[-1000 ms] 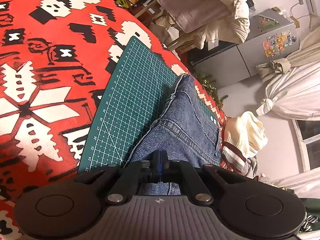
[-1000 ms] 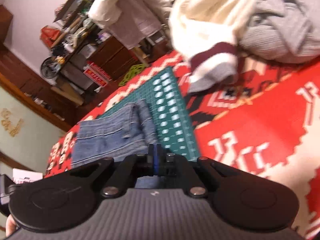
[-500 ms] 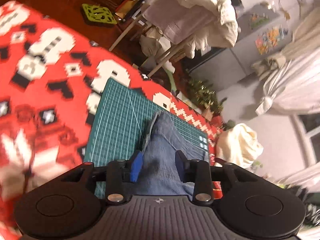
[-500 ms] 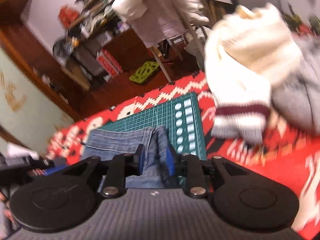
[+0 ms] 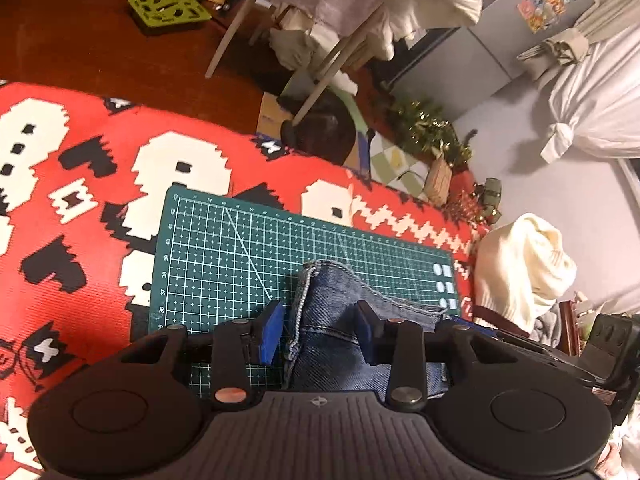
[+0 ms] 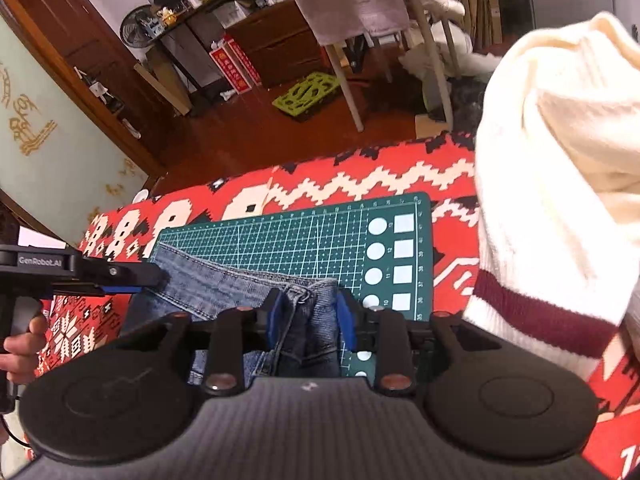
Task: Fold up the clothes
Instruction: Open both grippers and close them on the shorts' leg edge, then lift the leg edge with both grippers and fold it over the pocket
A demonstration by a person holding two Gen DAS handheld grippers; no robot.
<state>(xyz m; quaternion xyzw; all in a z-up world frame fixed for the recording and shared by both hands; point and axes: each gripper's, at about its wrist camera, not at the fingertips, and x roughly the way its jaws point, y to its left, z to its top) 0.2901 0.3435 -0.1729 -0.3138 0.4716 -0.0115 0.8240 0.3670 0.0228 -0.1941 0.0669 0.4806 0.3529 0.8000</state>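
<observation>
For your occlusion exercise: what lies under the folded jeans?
The jeans lie on a green cutting mat, itself on a red patterned cloth. Whatever is beneath the denim itself is hidden.

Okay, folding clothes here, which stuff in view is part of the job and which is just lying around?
Part of the job:
jeans
left gripper
right gripper
green cutting mat
cream sweater, probably waiting its turn

Just lying about:
green tray on the floor
fridge
fan

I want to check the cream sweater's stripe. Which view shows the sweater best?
The right wrist view: the sweater fills its right side, maroon stripe clear. The left wrist view shows it small, at the right edge.
</observation>
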